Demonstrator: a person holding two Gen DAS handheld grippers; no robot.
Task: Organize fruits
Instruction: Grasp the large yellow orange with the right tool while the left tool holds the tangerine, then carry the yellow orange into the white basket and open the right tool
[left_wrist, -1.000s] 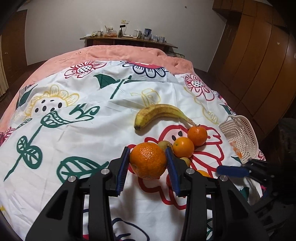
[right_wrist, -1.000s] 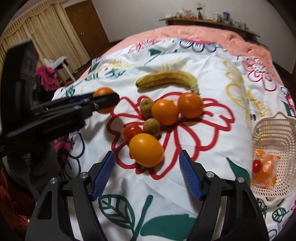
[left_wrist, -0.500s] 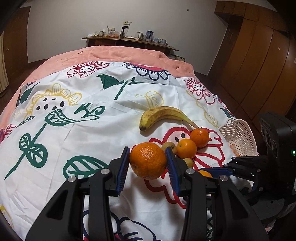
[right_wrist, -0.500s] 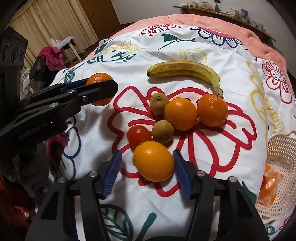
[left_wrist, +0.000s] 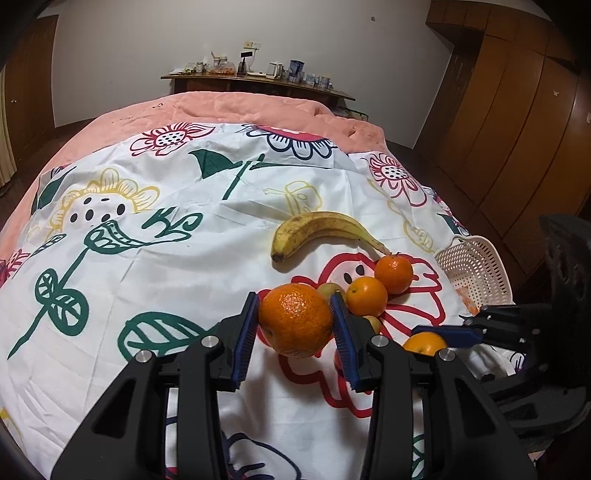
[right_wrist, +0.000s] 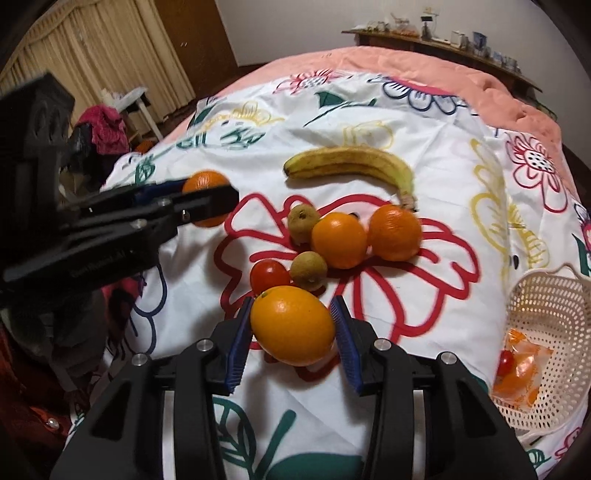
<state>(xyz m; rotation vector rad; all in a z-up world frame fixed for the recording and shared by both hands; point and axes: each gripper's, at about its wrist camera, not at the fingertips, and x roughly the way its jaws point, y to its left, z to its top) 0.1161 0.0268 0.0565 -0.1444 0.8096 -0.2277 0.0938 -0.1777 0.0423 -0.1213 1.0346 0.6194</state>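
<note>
A bed covered by a white flower-printed cotton sheet (right_wrist: 424, 122) fills both views, and the fruit lies on a big red flower outline near its front edge. A cream perforated plastic basket (right_wrist: 554, 295) sits at the right rim of the sheet, well apart from the pile, with an orange-printed wrapper and a small red fruit already in it. A spotted yellow banana (right_wrist: 351, 164) lies behind the pile. Two loose round oranges (right_wrist: 340, 240) touch each other in the middle, with two small brownish-green fruits and a red cherry tomato (right_wrist: 269, 275) just beside them.

The left gripper (left_wrist: 295, 325) has its blue pads pressed on a rough-skinned mandarin orange (left_wrist: 295, 319), lifted clear of the sheet. The right gripper (right_wrist: 291, 328) is closing its jaws on a smooth oval orange (right_wrist: 291, 325), the pads at its sides.

The step in hand looks like picking up. Next, each fruit probably needs carrying over to the basket without squeezing harder, and the right one wants a firm seat first
</note>
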